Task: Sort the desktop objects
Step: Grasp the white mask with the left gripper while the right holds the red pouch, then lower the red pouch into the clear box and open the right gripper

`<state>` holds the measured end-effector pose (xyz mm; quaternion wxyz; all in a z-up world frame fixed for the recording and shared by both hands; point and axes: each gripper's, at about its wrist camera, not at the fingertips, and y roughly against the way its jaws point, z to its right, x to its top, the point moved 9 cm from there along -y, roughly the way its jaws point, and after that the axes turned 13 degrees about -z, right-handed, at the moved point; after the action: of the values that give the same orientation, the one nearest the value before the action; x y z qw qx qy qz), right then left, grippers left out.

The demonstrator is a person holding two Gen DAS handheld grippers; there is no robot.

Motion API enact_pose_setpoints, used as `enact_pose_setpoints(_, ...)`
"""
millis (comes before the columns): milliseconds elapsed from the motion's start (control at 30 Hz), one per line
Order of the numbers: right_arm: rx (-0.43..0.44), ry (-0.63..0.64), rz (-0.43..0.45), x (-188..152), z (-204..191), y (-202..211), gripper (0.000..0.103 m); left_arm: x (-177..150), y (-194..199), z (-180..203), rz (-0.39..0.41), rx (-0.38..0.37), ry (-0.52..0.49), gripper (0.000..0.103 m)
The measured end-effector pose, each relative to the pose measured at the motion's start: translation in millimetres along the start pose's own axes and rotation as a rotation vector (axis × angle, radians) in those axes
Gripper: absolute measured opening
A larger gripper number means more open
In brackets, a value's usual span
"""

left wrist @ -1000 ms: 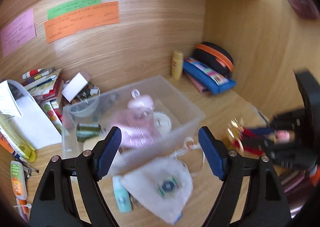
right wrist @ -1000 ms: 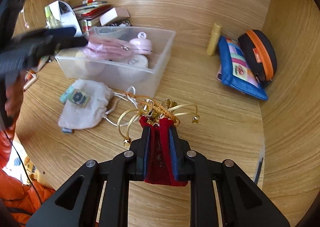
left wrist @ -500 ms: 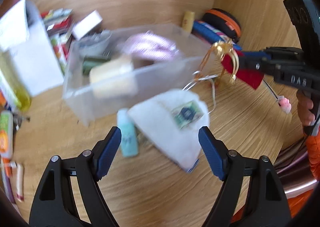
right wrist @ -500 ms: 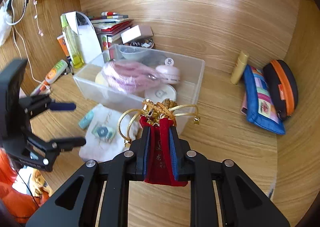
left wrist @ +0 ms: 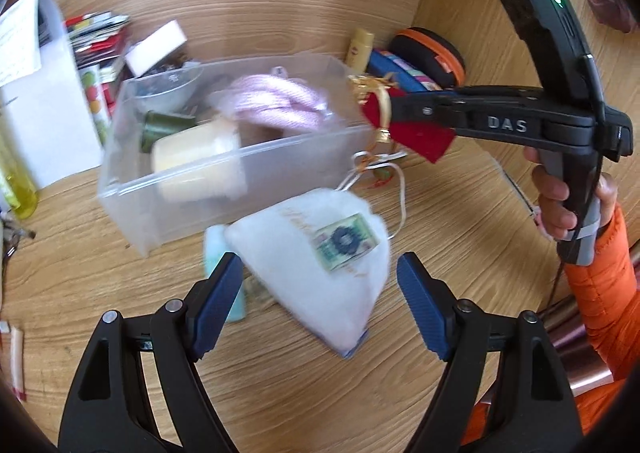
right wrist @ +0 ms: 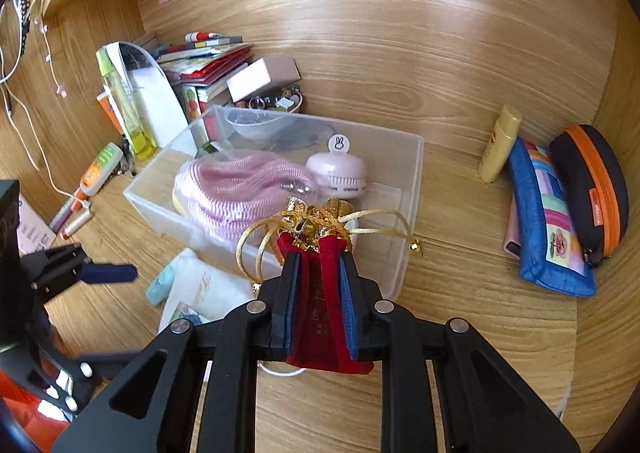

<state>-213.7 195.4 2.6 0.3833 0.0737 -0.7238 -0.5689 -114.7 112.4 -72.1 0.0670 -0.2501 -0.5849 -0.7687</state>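
My right gripper [right wrist: 319,265] is shut on a red velvet pouch [right wrist: 320,317] with gold cords, held at the near right corner of the clear plastic bin [right wrist: 404,253]. From the left wrist view that pouch [left wrist: 416,133] hangs in the right gripper [left wrist: 394,109] beside the bin [left wrist: 132,221]. My left gripper [left wrist: 320,285] stands open just above a white drawstring pouch [left wrist: 312,265] on the desk, which lies between its fingers without touching them. A mint tube [left wrist: 218,249] lies by the left finger. The bin holds a pink mesh bag [right wrist: 236,185], a pink brush and a cream jar.
A blue pouch [right wrist: 548,221], a black and orange case [right wrist: 592,189] and a yellow tube [right wrist: 500,145] sit at the right wall. Books, a white box and a green bottle [right wrist: 124,105] crowd the back left. Pens lie at the left edge.
My left gripper dropped from over the bin down to the white pouch. My right gripper carried the red pouch left, up to the bin's corner.
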Motion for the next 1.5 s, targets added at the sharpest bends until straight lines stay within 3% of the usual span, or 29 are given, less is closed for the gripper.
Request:
enact_pose_setpoints(167,-0.009,0.015,0.005,0.8,1.9,1.0,0.017,11.0,-14.8,12.7,-0.004,0.015,-0.029,0.079)
enact_pose_setpoints(300,-0.039,0.016,0.009,7.0,8.8,0.2,0.018,15.4,-34.8,10.2,-0.044,0.021,0.000,0.061)
enact_pose_setpoints(500,-0.035,0.044,0.003,16.0,10.5,-8.5,0.023,14.1,-32.8,2.2,-0.003,0.075,0.020,0.041)
enact_pose_setpoints(600,-0.036,0.055,-0.003,20.4,8.8,-13.8,0.028,11.6,-30.7,-2.4,-0.007,0.056,0.046,0.041)
enact_pose_setpoints(700,-0.035,0.050,-0.024,20.4,8.6,-18.6,0.054,10.8,-26.4,-5.7,0.000,0.055,0.070,0.041)
enact_pose_setpoints(733,-0.035,0.047,-0.030,19.0,8.9,-20.3,0.058,9.8,-23.2,-6.1,0.006,0.056,0.072,0.041)
enact_pose_setpoints(1167,-0.100,0.018,0.010,11.3,23.3,-3.4,0.065,24.5,30.5,-16.1,0.135,0.049,0.098,0.041)
enact_pose_setpoints(1500,-0.087,0.019,0.011,7.6,21.8,-3.6,0.065,60.2,59.4,-61.7,0.196,0.137,0.161,0.041)
